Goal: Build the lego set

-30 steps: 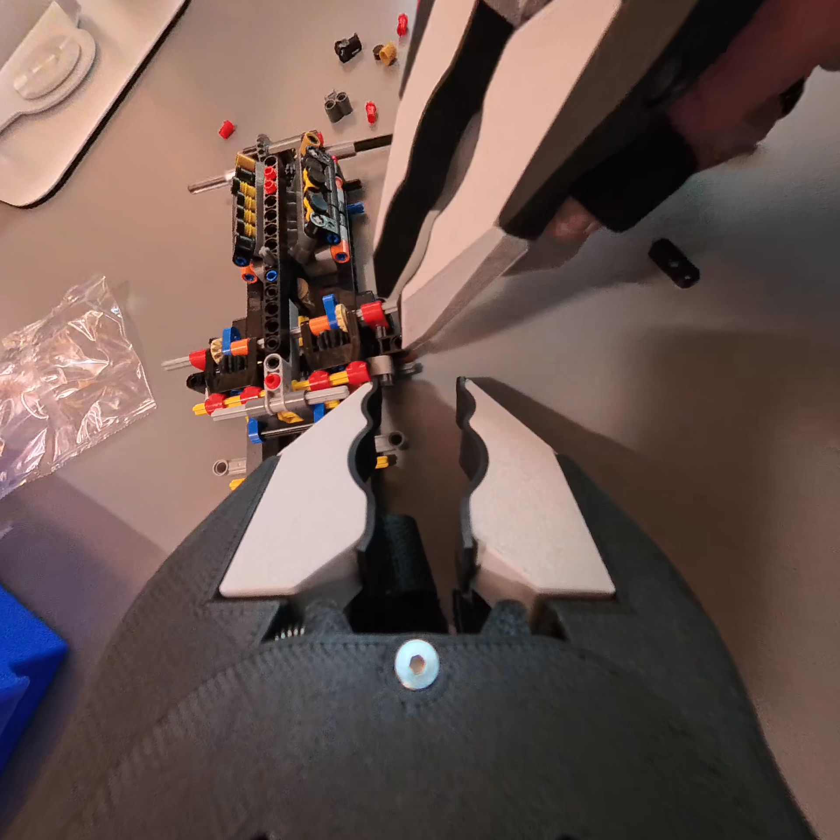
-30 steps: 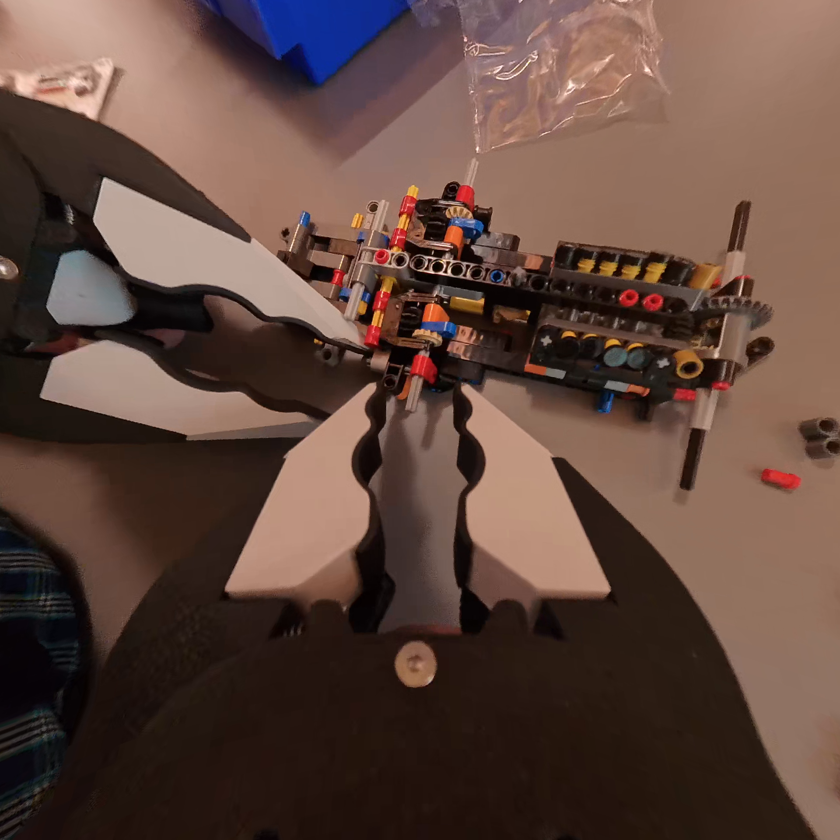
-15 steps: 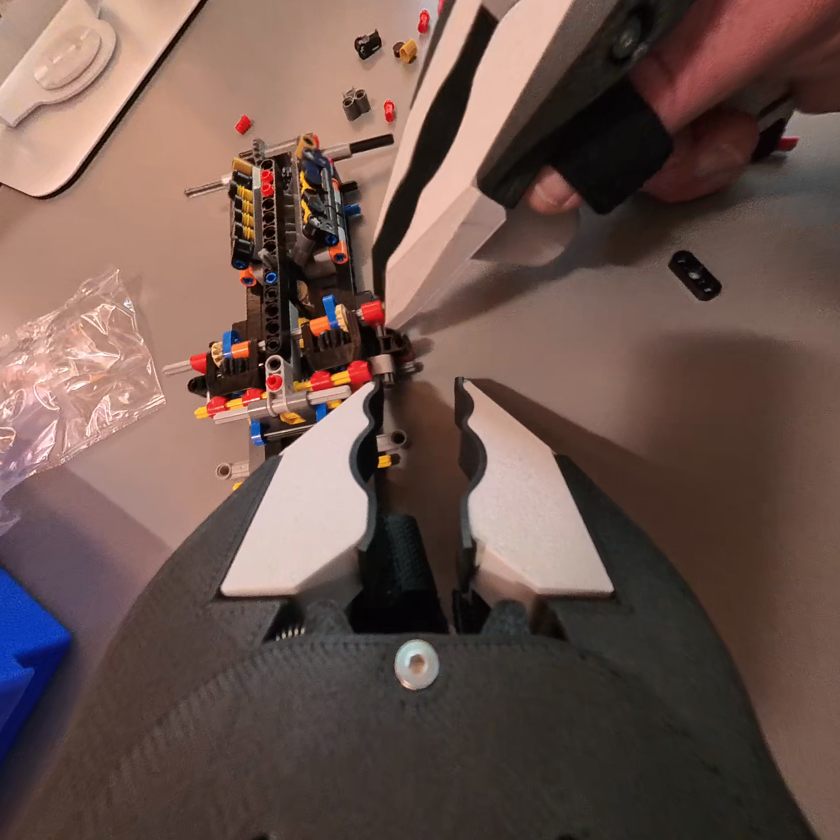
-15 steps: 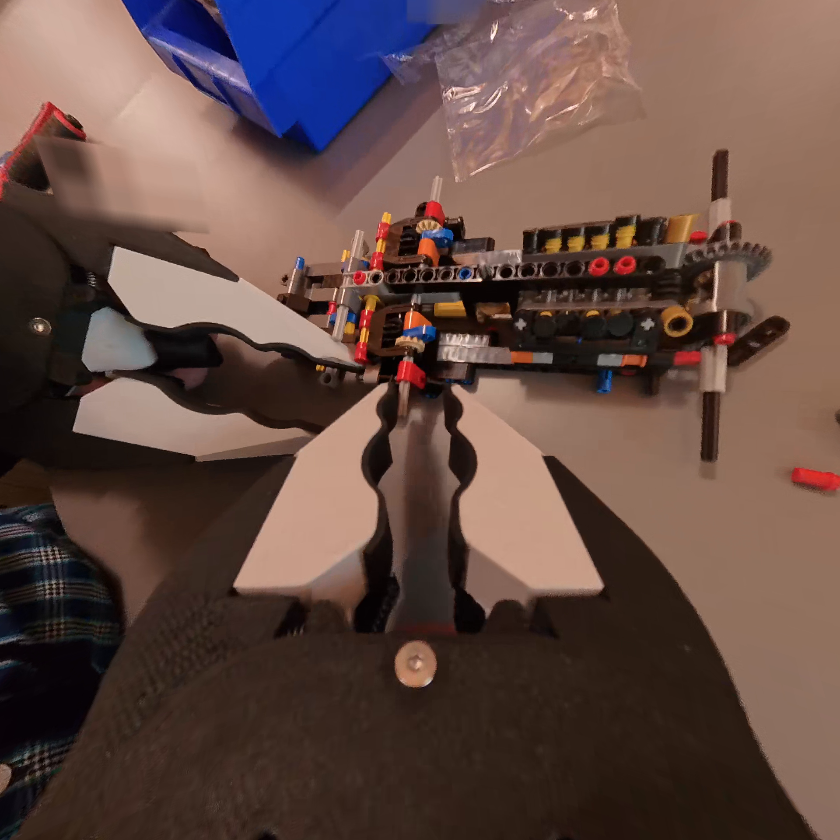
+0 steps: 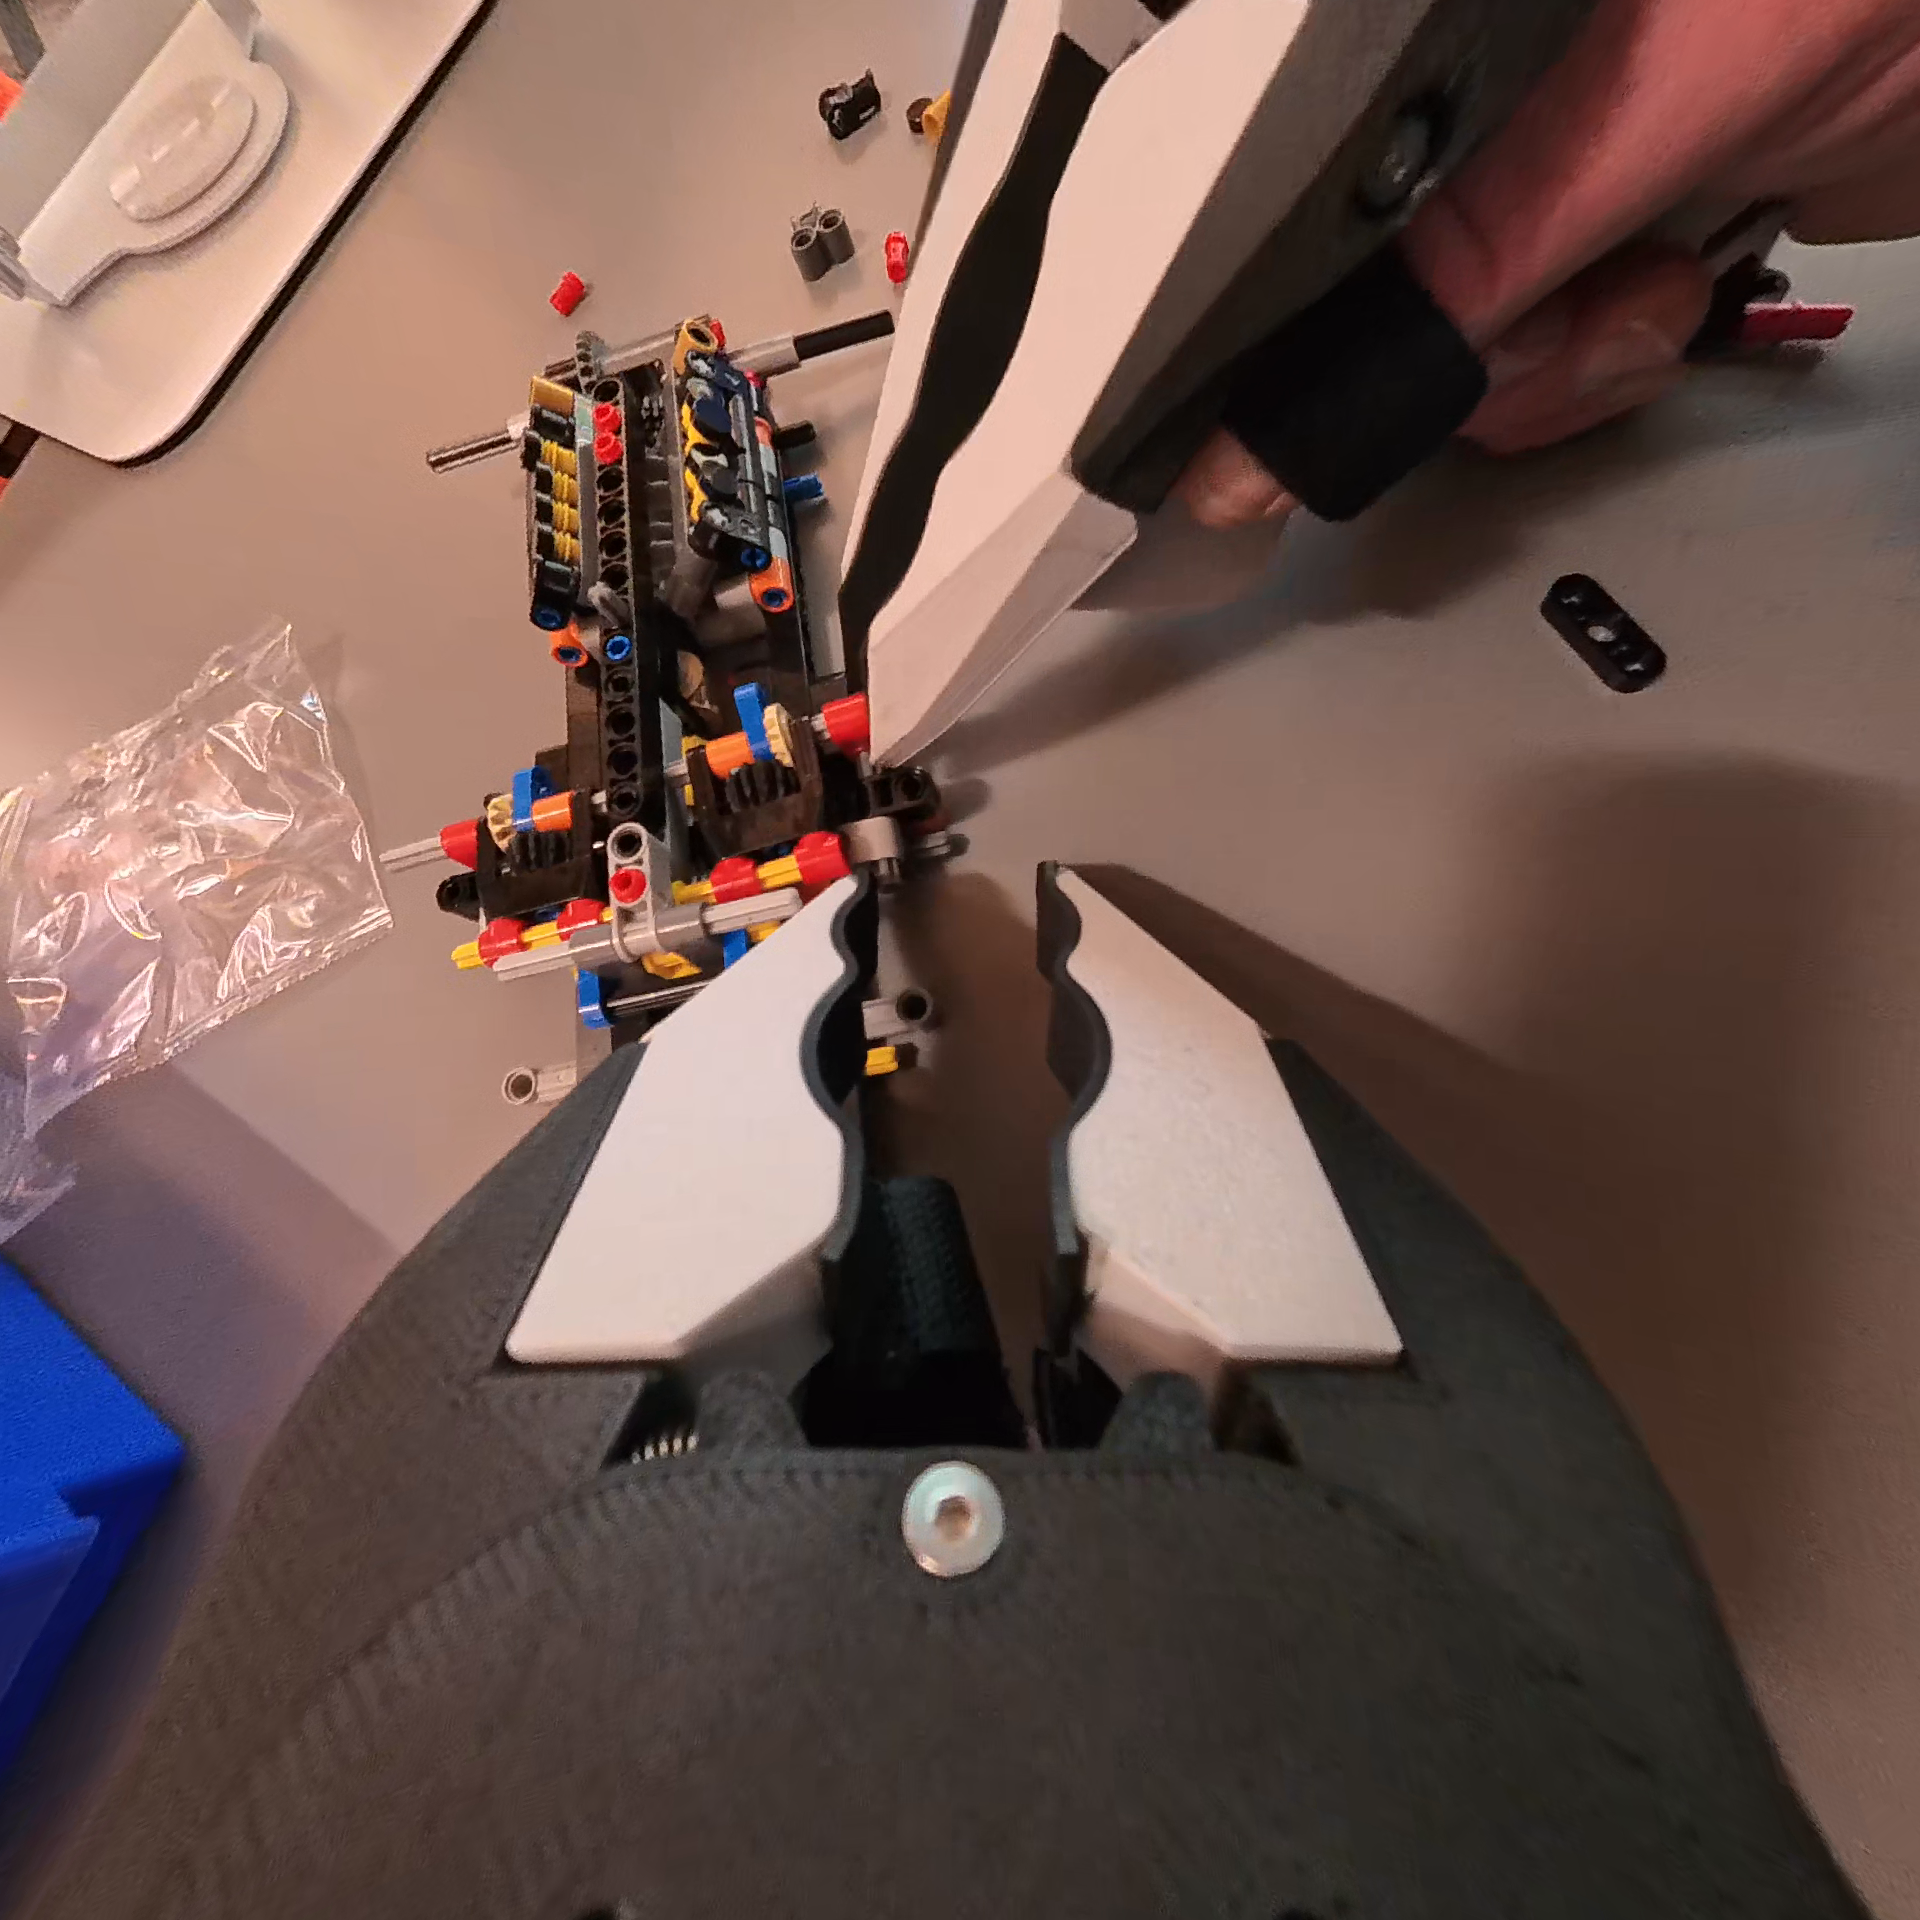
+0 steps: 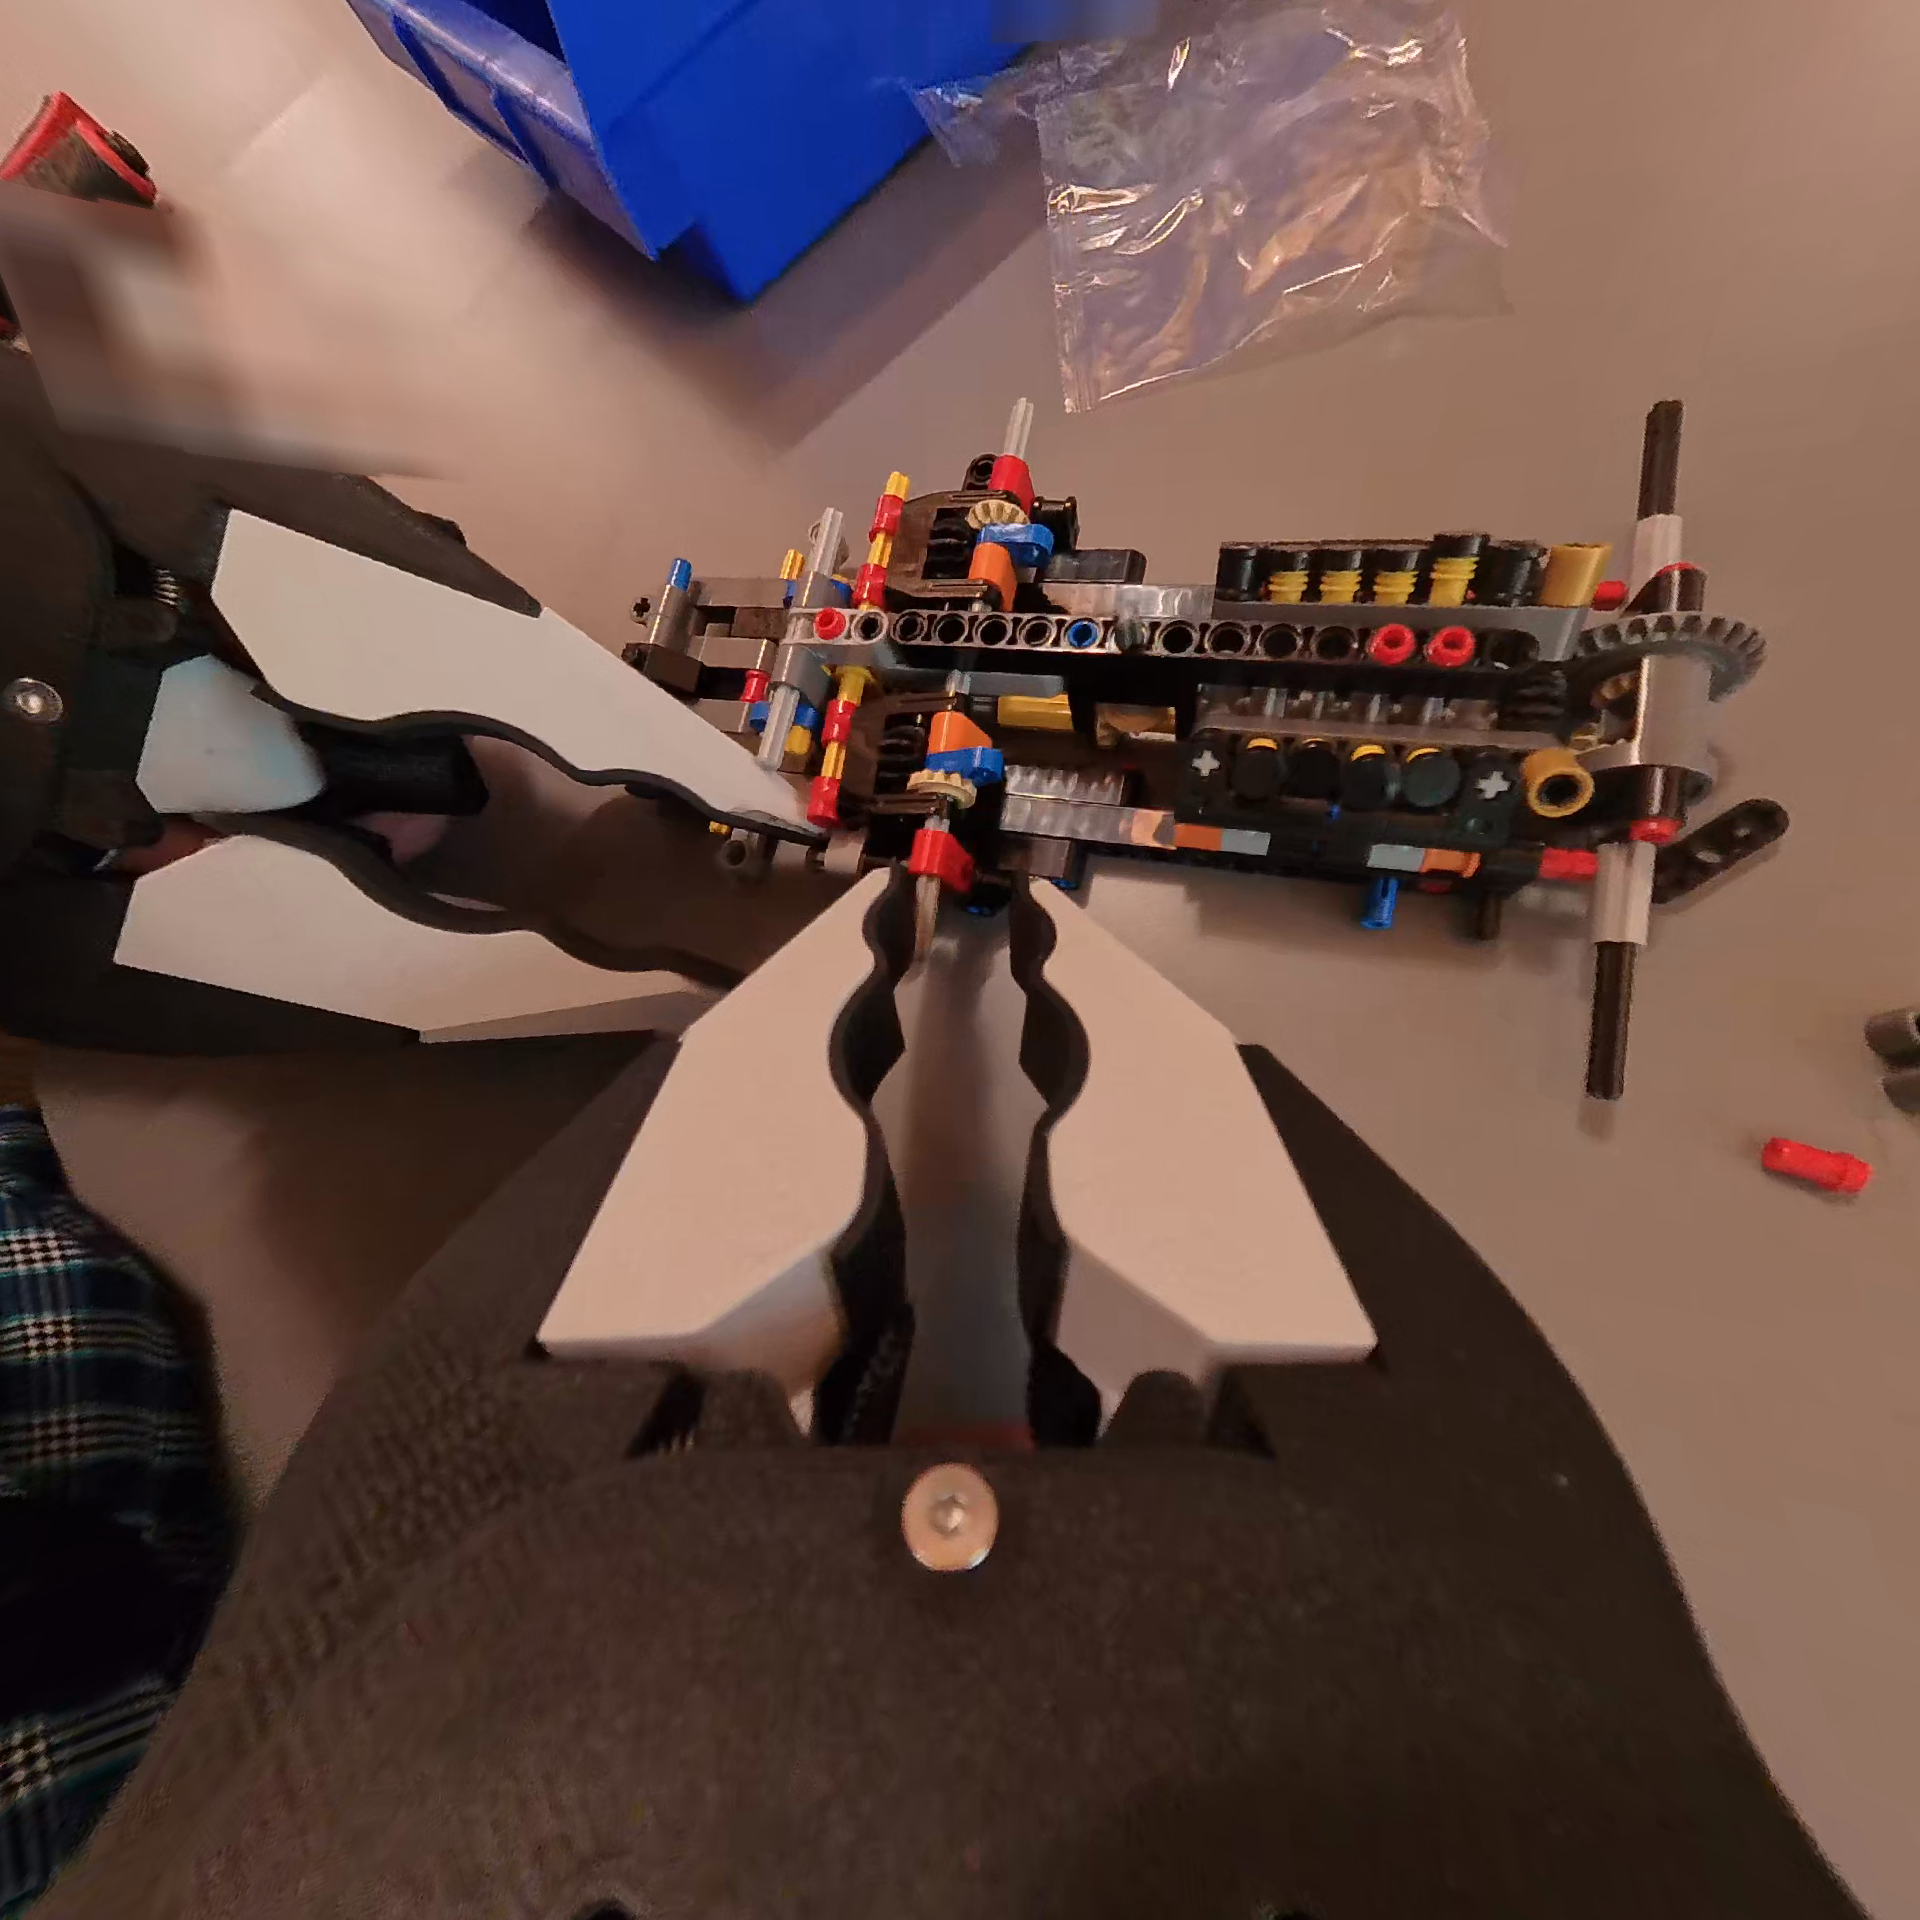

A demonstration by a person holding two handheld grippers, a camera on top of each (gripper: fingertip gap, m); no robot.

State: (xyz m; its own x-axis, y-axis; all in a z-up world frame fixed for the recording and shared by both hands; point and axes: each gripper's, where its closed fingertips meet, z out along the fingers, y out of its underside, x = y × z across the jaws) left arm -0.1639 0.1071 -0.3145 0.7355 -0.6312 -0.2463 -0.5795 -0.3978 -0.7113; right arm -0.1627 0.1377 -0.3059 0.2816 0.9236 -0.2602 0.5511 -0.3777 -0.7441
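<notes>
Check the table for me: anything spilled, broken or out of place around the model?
Nothing looks broken. The lego model lies flat and whole. A few loose parts are scattered on the table: a black link, a red pin, small grey connectors. An empty plastic bag lies beside the model.

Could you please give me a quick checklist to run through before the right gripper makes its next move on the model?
1. Right gripper lined up with the grey axle by the red bush: ok.
2. Its jaws closed on the axle: not ok, a gap shows.
3. Left gripper steadying the lego model: cannot tell; jaws open, beside its end.
4. Model flat on the table: ok.
5. Loose red pin out of the way: ok.
</notes>
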